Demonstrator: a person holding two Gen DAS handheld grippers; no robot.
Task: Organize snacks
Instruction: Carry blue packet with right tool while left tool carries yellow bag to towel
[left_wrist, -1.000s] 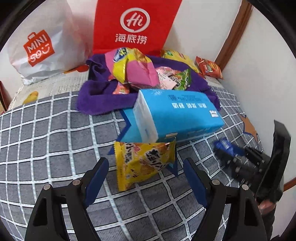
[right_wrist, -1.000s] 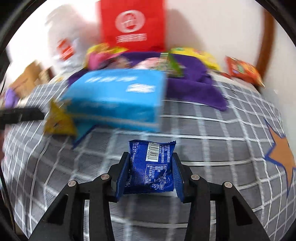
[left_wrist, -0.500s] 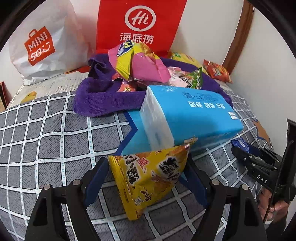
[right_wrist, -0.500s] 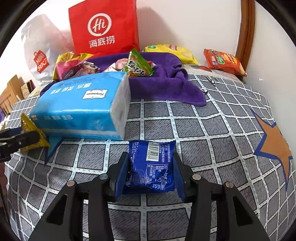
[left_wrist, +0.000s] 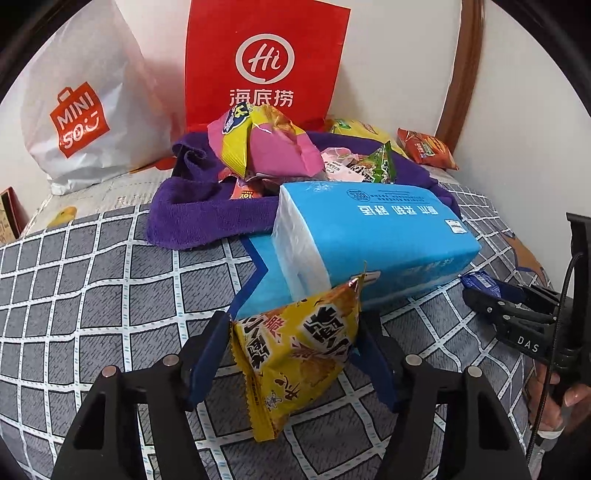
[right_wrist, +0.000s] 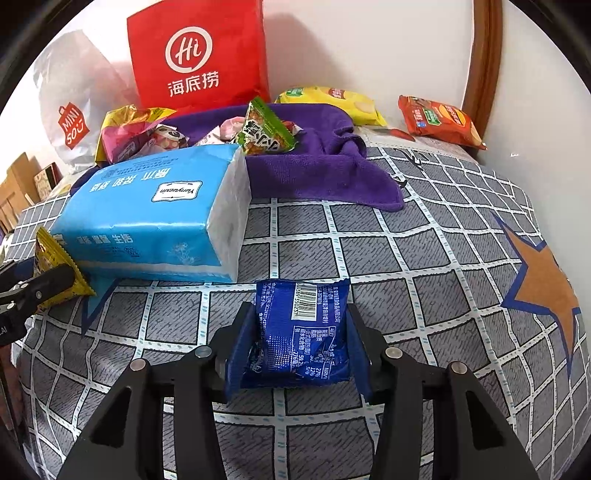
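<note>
Both hands loaded, nothing dropped off yet

Left gripper (left_wrist: 295, 354) pinches the yellow snack bag (left_wrist: 295, 354), right gripper (right_wrist: 295, 332) clamps the blue packet (right_wrist: 304, 328); purple cloth pile (right_wrist: 325, 162) waits ahead of both fingertips.

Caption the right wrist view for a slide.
Right gripper clamps blue foil snack packet beside light-blue tissue pack on checked bedsheet.

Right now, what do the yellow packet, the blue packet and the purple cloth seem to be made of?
Yellow packet: probably glossy plastic film; it creases sharply and has a serrated sealed edge.
Blue packet: likely shiny foil-like plastic; it wrinkles and glints between the fingers.
Purple cloth: looks like soft, matte terry or microfibre, with fuzzy folds.
</note>
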